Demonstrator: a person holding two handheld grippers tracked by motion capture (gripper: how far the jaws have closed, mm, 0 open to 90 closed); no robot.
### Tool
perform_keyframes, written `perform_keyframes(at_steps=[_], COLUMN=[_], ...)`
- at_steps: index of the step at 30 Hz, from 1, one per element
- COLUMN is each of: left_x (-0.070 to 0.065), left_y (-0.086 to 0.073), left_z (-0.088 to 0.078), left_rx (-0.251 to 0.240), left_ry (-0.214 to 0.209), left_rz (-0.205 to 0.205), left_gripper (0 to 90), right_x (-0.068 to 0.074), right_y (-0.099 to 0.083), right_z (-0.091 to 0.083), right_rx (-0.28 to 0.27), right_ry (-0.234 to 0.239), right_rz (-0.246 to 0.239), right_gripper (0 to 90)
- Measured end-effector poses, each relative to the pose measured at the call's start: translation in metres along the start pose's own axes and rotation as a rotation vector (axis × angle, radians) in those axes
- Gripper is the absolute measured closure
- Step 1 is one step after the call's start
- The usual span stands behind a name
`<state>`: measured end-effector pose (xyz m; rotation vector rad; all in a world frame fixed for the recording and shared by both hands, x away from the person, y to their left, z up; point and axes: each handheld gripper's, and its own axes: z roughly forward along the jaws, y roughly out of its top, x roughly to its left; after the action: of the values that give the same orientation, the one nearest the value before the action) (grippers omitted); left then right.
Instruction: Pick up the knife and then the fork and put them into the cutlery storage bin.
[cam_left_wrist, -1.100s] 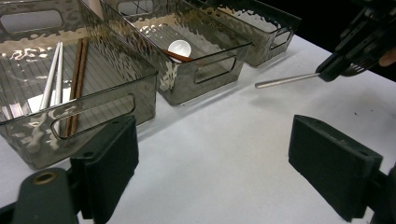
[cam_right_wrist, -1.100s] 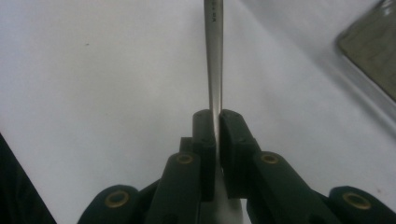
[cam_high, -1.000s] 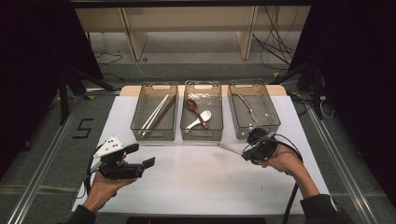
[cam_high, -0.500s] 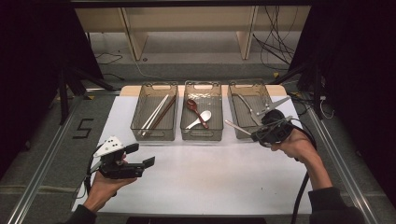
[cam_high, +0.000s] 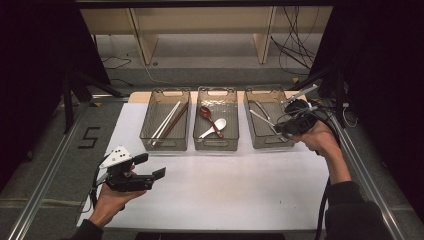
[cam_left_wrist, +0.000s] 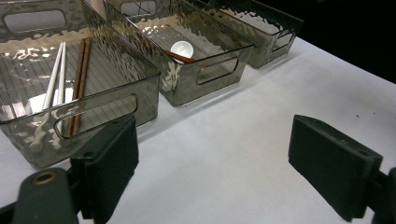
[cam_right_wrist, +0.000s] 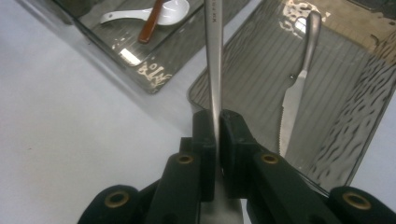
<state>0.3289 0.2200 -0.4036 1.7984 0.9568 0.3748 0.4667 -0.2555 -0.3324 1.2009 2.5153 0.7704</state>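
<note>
Right gripper (cam_right_wrist: 215, 135) fingers clamp a thin steel utensil handle (cam_right_wrist: 213, 56), lower centre, over the right bin (cam_right_wrist: 355, 107). Stiff, light, slick; flat faces are the right hold. Left gripper (cam_left_wrist: 212, 163) fingers open, empty.

Three bins stand side by side on the bench (cam_high: 225, 195): chopsticks (cam_high: 167, 121) in the left, spoons (cam_high: 212, 125) in the middle, a knife (cam_right_wrist: 299, 88) in the right (seen from the person's side).

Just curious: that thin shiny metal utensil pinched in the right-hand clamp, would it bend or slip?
The thin shiny metal utensil looks straight and probably stiff. Its polished handle may be slippery, and the right gripper pinches only a narrow strip, so it could pivot.
</note>
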Motion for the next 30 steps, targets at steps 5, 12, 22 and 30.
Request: perform_keyframes(at_steps=[5,12,22,30], left_x=[0.0,0.0,0.0,0.0], left_y=[0.0,0.0,0.0,0.0], left_z=[0.0,0.0,0.0,0.0], left_rx=[0.0,0.001,0.0,0.0], left_ry=[-0.003,-0.003,-0.005,-0.005], left_rz=[0.001,0.001,0.001,0.001], left_gripper=[15.4,15.5,15.5,15.5], right_x=[-0.012,-0.025,-0.035,-0.042], right_y=[0.006,0.016,0.031,0.036], right_z=[0.008,0.021,0.033,0.044], right_rx=[0.003,0.03,0.034,0.044], right_ry=[-0.031,-0.075,-0.101,-0.119], right_rz=[0.034,0.078,0.132,0.174], right_gripper=[85.9,85.8,85.8,85.8])
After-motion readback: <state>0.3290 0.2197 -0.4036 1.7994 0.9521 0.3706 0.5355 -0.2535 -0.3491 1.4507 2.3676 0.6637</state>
